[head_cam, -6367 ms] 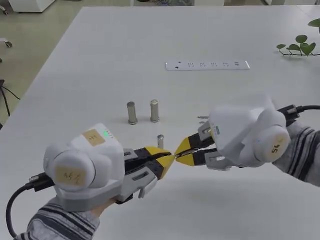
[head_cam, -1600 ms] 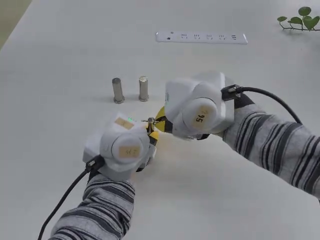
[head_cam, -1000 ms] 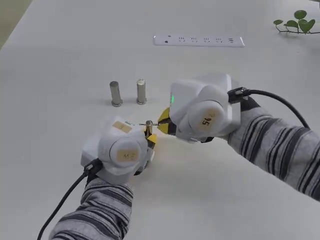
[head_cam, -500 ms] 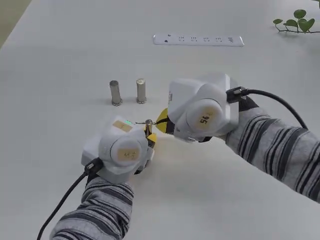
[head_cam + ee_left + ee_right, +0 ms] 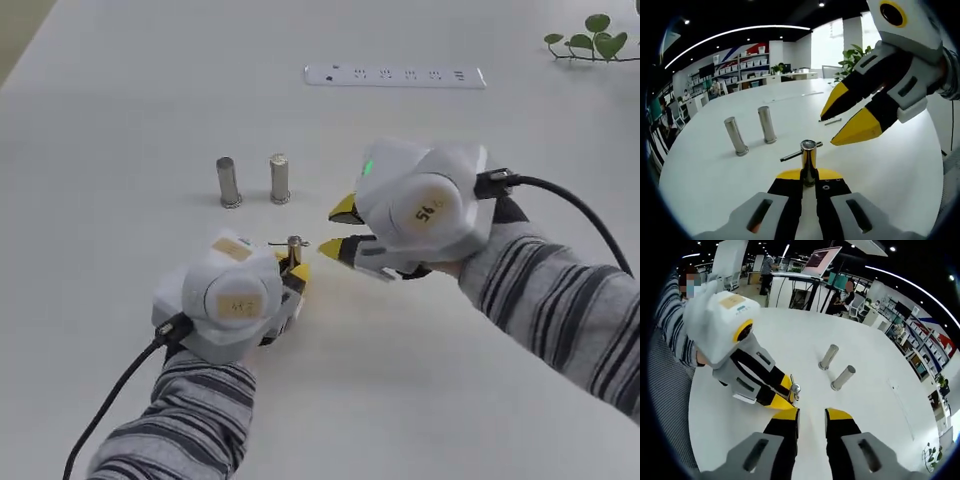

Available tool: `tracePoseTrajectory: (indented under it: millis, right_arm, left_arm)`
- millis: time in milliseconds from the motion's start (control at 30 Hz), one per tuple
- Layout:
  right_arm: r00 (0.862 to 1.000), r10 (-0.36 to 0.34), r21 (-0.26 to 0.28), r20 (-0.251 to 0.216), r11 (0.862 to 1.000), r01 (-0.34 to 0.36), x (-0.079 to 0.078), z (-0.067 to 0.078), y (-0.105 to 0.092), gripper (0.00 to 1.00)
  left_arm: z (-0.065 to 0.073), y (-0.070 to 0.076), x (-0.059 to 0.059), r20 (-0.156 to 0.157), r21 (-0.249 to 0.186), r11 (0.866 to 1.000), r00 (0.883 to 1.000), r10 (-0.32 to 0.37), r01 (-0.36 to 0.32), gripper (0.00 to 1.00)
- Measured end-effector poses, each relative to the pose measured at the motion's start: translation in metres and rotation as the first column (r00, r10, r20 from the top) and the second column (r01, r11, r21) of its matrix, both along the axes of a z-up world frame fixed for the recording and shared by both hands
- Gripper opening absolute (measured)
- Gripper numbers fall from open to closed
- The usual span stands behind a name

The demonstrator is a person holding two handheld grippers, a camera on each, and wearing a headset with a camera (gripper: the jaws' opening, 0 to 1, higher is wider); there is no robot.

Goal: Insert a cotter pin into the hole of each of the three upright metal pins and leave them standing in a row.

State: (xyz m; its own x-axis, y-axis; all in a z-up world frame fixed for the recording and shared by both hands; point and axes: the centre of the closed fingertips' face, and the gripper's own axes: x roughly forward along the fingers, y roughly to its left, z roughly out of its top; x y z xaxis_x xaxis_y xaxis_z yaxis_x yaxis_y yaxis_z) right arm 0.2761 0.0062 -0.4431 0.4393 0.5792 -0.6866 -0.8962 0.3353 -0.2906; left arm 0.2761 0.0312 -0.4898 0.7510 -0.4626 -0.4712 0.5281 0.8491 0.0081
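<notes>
- Head view: a white tabletop (image 5: 120,90) carries a long white power strip (image 5: 395,76). A grey upright steel pin (image 5: 229,182) and its twin (image 5: 280,178) stand side by side. Nearer, the left tongs (image 5: 290,272) clamp a third steel pin (image 5: 294,248), and the right tongs (image 5: 337,230) gape just beside it.
- Left gripper view: the left tongs (image 5: 808,179) hold the third steel pin (image 5: 808,157) upright. A thin wire cotter pin (image 5: 792,155) sits through its hole. The right tongs (image 5: 840,120) are apart and not touching it.
- Right gripper view: the right tongs (image 5: 812,416) stand apart, facing the third steel pin (image 5: 795,389).
</notes>
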Motion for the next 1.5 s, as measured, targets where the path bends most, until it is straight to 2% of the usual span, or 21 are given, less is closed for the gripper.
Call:
tracePoseTrajectory:
  millis: [133,200,267,433,600,867,1333,1500]
  right_arm:
    - [0.999,-0.041,-0.003,-0.001,0.999,0.041,0.004,-0.001,-0.009,0.17]
    - [0.998,-0.065,0.006,0.004,0.998,0.065,0.006,0.0,-0.013,0.17]
    - [0.997,-0.083,0.024,0.004,0.996,0.083,0.007,0.002,-0.016,0.17]
    - [0.989,-0.143,0.066,-0.029,0.987,0.144,0.008,0.001,-0.023,0.22]
    - [0.976,-0.198,0.118,-0.088,0.971,0.208,0.007,-0.001,-0.03,0.27]
    - [0.962,-0.237,0.136,-0.134,0.957,0.255,0.003,-0.007,-0.036,0.28]
    - [0.948,-0.268,0.16,-0.17,0.942,0.295,0.002,-0.008,-0.039,0.28]
    - [0.944,-0.277,0.157,-0.178,0.94,0.305,0.002,-0.009,-0.042,0.28]
  left_arm:
    - [0.0,0.003,0.002,0.001,0.01,1.0,1.0,-0.011,0.011,0.05]
    - [0.0,0.006,0.003,-0.005,0.005,1.0,1.0,-0.011,0.011,0.05]
    - [0.0,0.008,0.003,-0.002,0.02,1.0,1.0,-0.014,0.014,0.05]
    - [0.003,0.019,0.01,0.002,0.019,1.0,1.0,-0.008,0.008,0.05]
    - [0.005,0.031,0.019,0.008,0.024,1.0,1.0,0.001,-0.001,0.05]
    - [0.006,0.046,0.032,0.014,0.018,1.0,1.0,0.019,-0.019,0.05]
    - [0.002,0.052,0.04,0.001,0.029,1.0,1.0,0.01,-0.01,0.05]
    - [0.002,0.053,0.04,-0.004,0.014,1.0,1.0,0.008,-0.008,0.05]
